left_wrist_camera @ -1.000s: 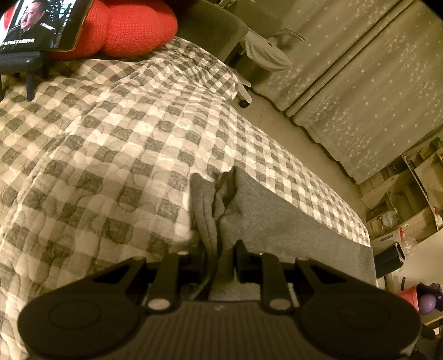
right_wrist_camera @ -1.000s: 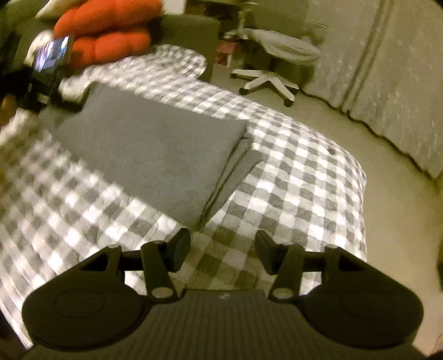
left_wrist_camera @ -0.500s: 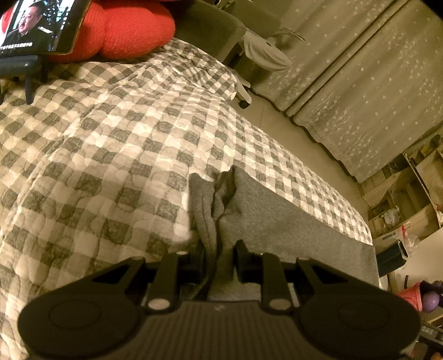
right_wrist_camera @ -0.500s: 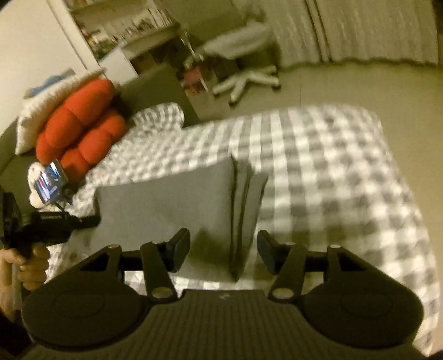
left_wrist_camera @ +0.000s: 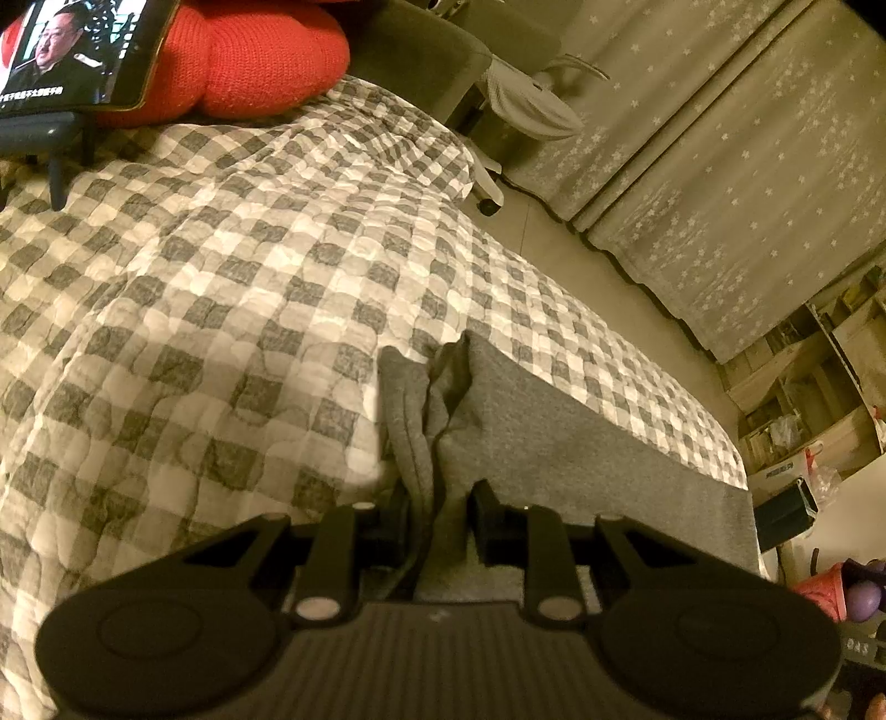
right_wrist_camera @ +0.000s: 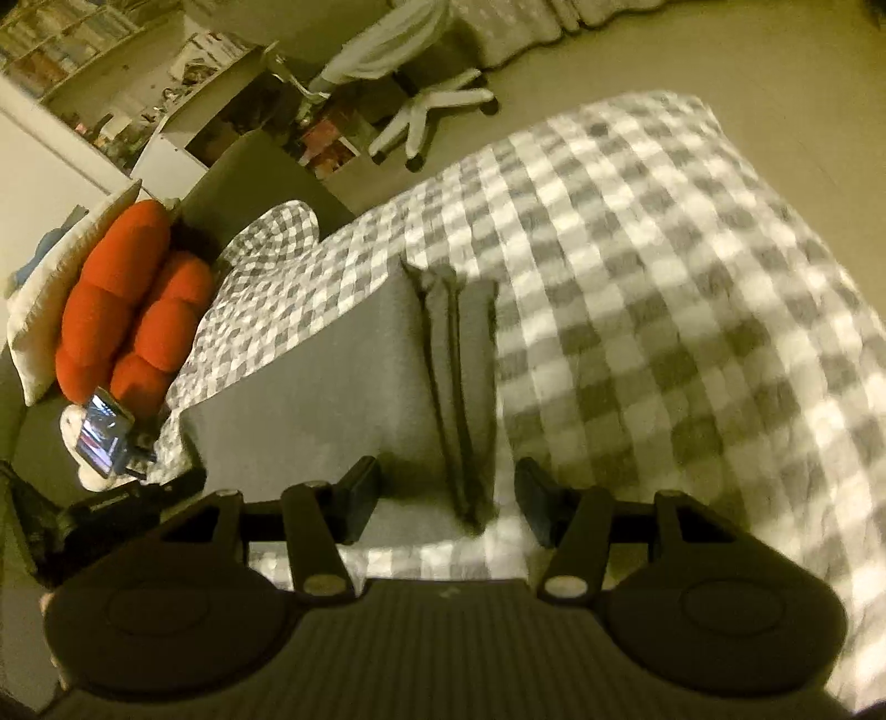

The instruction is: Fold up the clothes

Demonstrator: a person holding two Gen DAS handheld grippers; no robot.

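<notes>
A folded grey garment lies on the checked quilt of a bed. In the left wrist view my left gripper is shut on the bunched layers at one corner of the garment. In the right wrist view the same grey garment stretches away from me, its stacked edges running between my fingers. My right gripper is open and hovers right over the near corner, one finger on each side of the folded edge. The left gripper body shows dark at the far left.
Red cushions and a white pillow sit at the head of the bed. A phone on a stand plays video. An office chair stands on the floor beyond the bed. Curtains and shelves line the room.
My right gripper has swung round and come down close over the garment's folded corner, still open. The left gripper has kept its hold and hardly moved.
</notes>
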